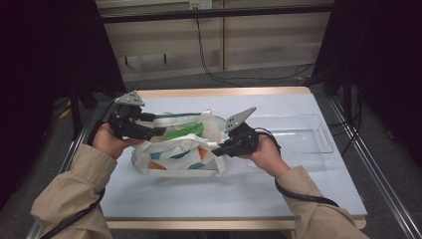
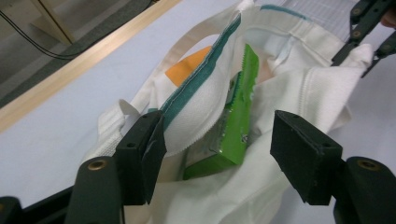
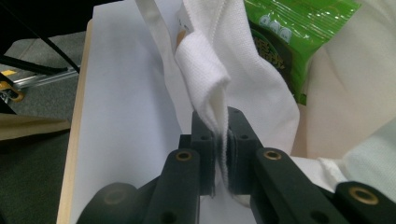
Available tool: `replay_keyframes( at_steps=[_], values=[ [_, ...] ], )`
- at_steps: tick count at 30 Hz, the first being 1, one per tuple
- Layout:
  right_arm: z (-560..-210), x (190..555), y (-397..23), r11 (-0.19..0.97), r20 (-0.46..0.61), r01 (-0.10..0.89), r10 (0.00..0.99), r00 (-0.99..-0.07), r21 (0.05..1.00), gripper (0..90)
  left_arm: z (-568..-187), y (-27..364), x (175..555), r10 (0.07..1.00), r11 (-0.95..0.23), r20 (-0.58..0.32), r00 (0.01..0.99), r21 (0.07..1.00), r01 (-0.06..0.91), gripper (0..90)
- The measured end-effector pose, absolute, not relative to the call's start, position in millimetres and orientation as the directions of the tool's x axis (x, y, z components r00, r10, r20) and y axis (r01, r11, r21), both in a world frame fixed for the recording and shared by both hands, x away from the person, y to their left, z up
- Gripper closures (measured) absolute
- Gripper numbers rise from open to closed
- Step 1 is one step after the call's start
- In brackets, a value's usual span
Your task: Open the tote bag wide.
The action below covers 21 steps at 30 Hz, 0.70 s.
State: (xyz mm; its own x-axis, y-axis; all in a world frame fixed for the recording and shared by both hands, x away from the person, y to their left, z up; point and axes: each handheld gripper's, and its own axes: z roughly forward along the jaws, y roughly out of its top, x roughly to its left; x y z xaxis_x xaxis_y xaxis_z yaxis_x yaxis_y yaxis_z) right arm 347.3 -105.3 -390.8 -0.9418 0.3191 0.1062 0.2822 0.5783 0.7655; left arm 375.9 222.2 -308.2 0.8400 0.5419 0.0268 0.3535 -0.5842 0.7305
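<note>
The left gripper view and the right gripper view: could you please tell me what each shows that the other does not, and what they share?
The left gripper view alone shows the left gripper with open jaws astride the teal-trimmed rim of the white tote bag, plus an orange patch. The right gripper view alone shows the right gripper shut on a fold of the bag's white fabric, seen close up, and dark floor beside the table edge. Both show the bag, the green packet inside it, and the pale tabletop.
</note>
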Motion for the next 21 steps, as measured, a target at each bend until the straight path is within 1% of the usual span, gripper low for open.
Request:
replay_keyframes(
  at_steps=[3, 4, 6, 9, 10, 11, 12, 15, 18, 19, 21],
  values=[
    [-391, 347, -106, 0.578, 0.109, 0.282, 0.317, -0.942, 0.766, 83.7, -307, 220, 378, 0.543, -0.581, 0.03, 0.839, 0.735, 0.35, 34.8],
    [-391, 347, -106, 0.577, 0.111, 0.284, 0.317, -0.942, 0.766, 83.6, -306, 220, 380, 0.529, -0.604, 0.05, 0.847, 0.724, 0.333, 34.7],
    [-391, 347, -106, 0.58, 0.113, 0.285, 0.313, -0.943, 0.764, 83.7, -305, 219, 380, 0.538, -0.6, 0.064, 0.841, 0.729, 0.328, 34.0],
    [-391, 347, -106, 0.582, 0.11, 0.281, 0.31, -0.944, 0.763, 83.7, -304, 217, 382, 0.537, -0.588, 0.047, 0.842, 0.737, 0.333, 33.4],
    [-391, 347, -106, 0.582, 0.111, 0.28, 0.309, -0.945, 0.764, 83.6, -303, 217, 383, 0.53, -0.604, 0.064, 0.846, 0.729, 0.323, 33.2],
    [-391, 347, -106, 0.582, 0.112, 0.281, 0.308, -0.945, 0.764, 83.7, -305, 215, 383, 0.546, -0.581, 0.05, 0.836, 0.742, 0.335, 32.8],
    [-391, 346, -106, 0.582, 0.113, 0.282, 0.309, -0.944, 0.763, 83.7, -304, 216, 385, 0.529, -0.605, 0.067, 0.846, 0.729, 0.321, 32.4],
    [-392, 346, -106, 0.586, 0.113, 0.281, 0.306, -0.945, 0.76, 83.6, -304, 217, 387, 0.538, -0.592, 0.059, 0.841, 0.736, 0.327, 32.6],
    [-393, 345, -106, 0.591, 0.116, 0.28, 0.3, -0.947, 0.757, 83.4, -305, 218, 389, 0.534, -0.602, 0.064, 0.843, 0.729, 0.326, 33.7],
    [-393, 345, -106, 0.591, 0.115, 0.279, 0.3, -0.947, 0.757, 83.3, -307, 217, 389, 0.547, -0.582, 0.047, 0.836, 0.739, 0.339, 34.7],
    [-394, 343, -106, 0.594, 0.119, 0.282, 0.298, -0.947, 0.753, 82.8, -307, 218, 391, 0.539, -0.596, 0.064, 0.84, 0.734, 0.326, 37.1]
  ],
)
